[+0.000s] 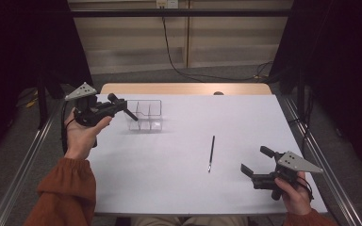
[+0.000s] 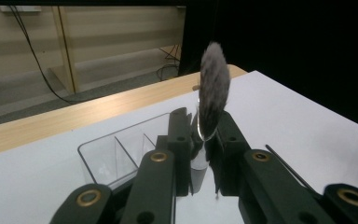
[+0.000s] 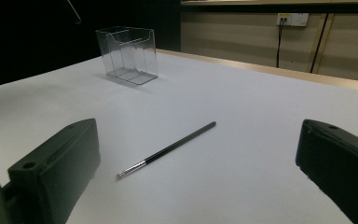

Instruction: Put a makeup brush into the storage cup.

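Brush with the fluffy grey head point(image 2: 213, 91) is clamped in my left claw point(image 2: 200, 140), bristles up, jaws shut on the metal collar. It hangs just above the clear organizer point(image 2: 116, 154), w/ the handle end pointing down near the front compartment; which slot exactly, I cannot tell. In the high view the left claw point(image 1: 122, 107) sits at the organizer's point(image 1: 146, 115) left edge.

Step now, I think: dropping the brush into the box. Next move needs the handle lined over one slot, then lower and let go slowly.

My right claw point(image 1: 253, 162) waits w/ jaws wide apart, holding nothing, near the thin black brush point(image 3: 168, 149) lying flat on the white table point(image 3: 242, 121), approx. mid-table.
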The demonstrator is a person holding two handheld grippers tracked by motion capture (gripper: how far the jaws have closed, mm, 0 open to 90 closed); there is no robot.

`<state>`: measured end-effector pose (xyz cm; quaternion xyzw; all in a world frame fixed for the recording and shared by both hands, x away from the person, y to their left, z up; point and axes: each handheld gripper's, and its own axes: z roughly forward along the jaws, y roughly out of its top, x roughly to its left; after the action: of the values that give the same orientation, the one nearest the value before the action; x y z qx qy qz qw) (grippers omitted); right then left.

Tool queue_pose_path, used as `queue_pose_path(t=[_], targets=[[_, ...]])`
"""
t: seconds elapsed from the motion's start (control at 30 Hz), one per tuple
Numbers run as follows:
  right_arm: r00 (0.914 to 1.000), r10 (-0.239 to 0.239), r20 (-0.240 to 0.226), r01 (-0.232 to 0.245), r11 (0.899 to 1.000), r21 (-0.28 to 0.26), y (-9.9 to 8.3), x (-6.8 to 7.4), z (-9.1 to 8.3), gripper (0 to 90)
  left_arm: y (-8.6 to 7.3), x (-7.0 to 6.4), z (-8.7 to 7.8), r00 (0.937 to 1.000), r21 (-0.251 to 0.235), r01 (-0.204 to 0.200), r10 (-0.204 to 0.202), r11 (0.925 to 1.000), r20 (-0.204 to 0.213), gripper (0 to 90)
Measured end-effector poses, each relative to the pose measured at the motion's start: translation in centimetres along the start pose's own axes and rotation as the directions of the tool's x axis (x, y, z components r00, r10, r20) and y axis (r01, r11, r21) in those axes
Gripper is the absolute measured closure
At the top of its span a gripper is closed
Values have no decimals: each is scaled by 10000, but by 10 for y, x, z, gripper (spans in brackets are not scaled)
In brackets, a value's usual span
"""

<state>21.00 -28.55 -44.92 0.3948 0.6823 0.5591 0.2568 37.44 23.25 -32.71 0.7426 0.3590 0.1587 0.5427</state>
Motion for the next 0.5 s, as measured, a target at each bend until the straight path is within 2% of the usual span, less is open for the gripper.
queue_pose_path(t=[0.3,0.5], targets=[[10000,26,19,-26,10000,87,-1,0,1,0,11,16,5,9980,-278,305,-320,9991,-542,799],[10000,-9,6,9,9999,121,-1,-1,1,0,15,22,13,9961,-166,91,-106,9998,-880,799]])
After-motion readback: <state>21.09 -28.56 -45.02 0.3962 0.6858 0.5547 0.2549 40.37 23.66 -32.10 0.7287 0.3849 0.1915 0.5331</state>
